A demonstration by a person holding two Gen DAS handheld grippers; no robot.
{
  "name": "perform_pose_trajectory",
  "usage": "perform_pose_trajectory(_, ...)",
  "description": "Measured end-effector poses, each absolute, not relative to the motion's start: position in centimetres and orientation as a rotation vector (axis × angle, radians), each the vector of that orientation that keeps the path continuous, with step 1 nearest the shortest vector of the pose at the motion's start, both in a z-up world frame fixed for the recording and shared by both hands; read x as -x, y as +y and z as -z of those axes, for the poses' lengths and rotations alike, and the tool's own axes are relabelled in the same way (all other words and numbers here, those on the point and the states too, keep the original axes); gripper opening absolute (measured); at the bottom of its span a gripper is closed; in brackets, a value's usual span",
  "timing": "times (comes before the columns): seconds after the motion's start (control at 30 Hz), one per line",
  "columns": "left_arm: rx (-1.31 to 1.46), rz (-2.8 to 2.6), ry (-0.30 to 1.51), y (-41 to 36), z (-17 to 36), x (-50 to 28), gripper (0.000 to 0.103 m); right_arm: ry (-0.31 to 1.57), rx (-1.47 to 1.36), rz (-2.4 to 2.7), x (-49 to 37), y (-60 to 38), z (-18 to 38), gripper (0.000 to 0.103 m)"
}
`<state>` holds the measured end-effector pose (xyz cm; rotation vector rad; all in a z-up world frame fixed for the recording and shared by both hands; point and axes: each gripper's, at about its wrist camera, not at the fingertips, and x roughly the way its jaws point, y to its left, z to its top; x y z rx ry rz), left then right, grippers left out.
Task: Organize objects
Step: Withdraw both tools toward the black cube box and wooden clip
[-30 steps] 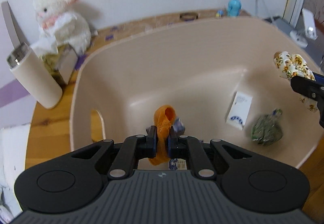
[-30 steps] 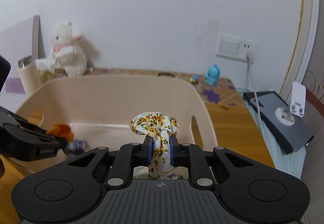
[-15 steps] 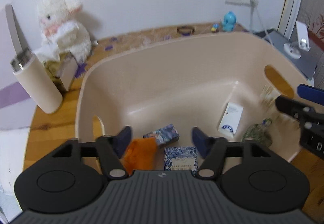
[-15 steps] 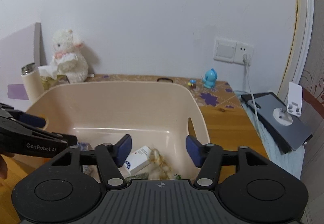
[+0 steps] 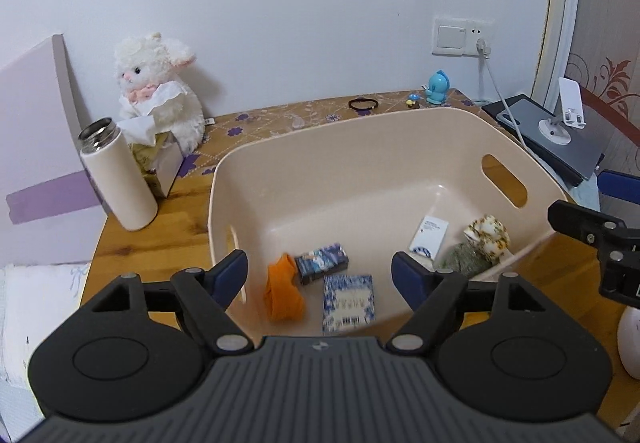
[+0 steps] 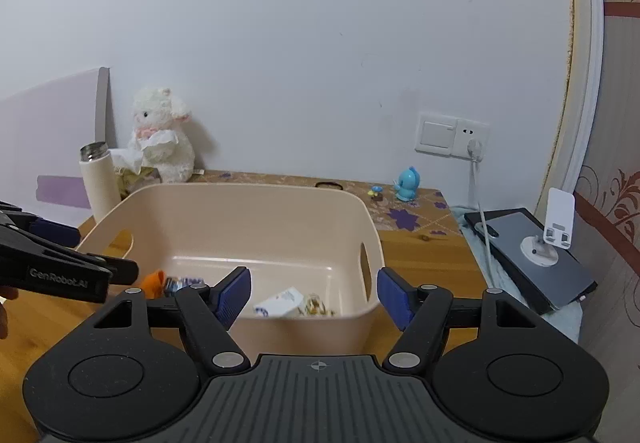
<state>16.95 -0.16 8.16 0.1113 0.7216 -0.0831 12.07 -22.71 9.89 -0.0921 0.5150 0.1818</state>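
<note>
One beige basin (image 5: 400, 131) on the wooden bench (image 5: 152, 231), holding six things: one orange cloth (image 5: 282, 293) at 7 o'clock on the floor of it, one small dark printed box (image 5: 322, 263) touching the cloth's upper end, one blue patterned packet (image 5: 349, 303) just below that box, one white carton (image 5: 427, 239) at 4 o'clock, one green bundle (image 5: 464, 261) beside the carton, one floral cloth (image 5: 486, 233) lying on top of the green bundle

Outside the basin: one plush lamb (image 5: 154, 91) at 10 o'clock, one cream flask (image 5: 118, 175) in front of it, one tissue box (image 5: 160, 163) between the two, one black hair tie (image 5: 363, 104) at 12 o'clock, one blue figurine (image 5: 438, 87) at 1 o'clock

Left hand-held gripper (image 5: 320, 277) spread wide above the near rim, gripping nothing, touching nothing. Right hand-held gripper (image 6: 314, 295) likewise spread wide and bare, hovering over the near wall of the basin

Left wrist view: looks down into the basin, all six contents plain, right gripper's black tip at 3 o'clock. Right wrist view: lower angle, near wall hiding most of the floor; only the orange cloth (image 6: 154, 283), the white carton (image 6: 280, 301) and a sliver of floral cloth (image 6: 316, 307) visible, green bundle out of sight; one phone stand (image 6: 554, 231) on a dark tablet (image 6: 536, 255) at 3 o'clock seen in full
</note>
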Motion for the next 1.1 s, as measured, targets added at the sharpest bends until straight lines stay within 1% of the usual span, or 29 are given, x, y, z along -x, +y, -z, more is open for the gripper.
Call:
perform_pose_trajectory(0.2,-0.089,0.085,0.736,0.2,-7.4,-14.2,0.081,0.549,0.094,-0.162,-10.3,-24.1,-8.3,0.073)
perform_pose_trajectory(0.47,-0.099,0.101,0.807,-0.4,-4.3,-12.5,0.082,0.628,0.095,-0.13,-9.2,-25.8,-4.9,0.073)
perform_pose_trajectory(0.77,-0.078,0.112,0.911,-0.8,0.1,-12.1,0.082,0.699,0.126,-0.133,-9.0,-26.0,-2.1,0.073)
perform_pose_trajectory(1.1,-0.064,0.113,0.957,-1.5,2.8,-13.0,0.082,0.75,0.138,-0.15,-9.9,-25.3,-0.1,0.073)
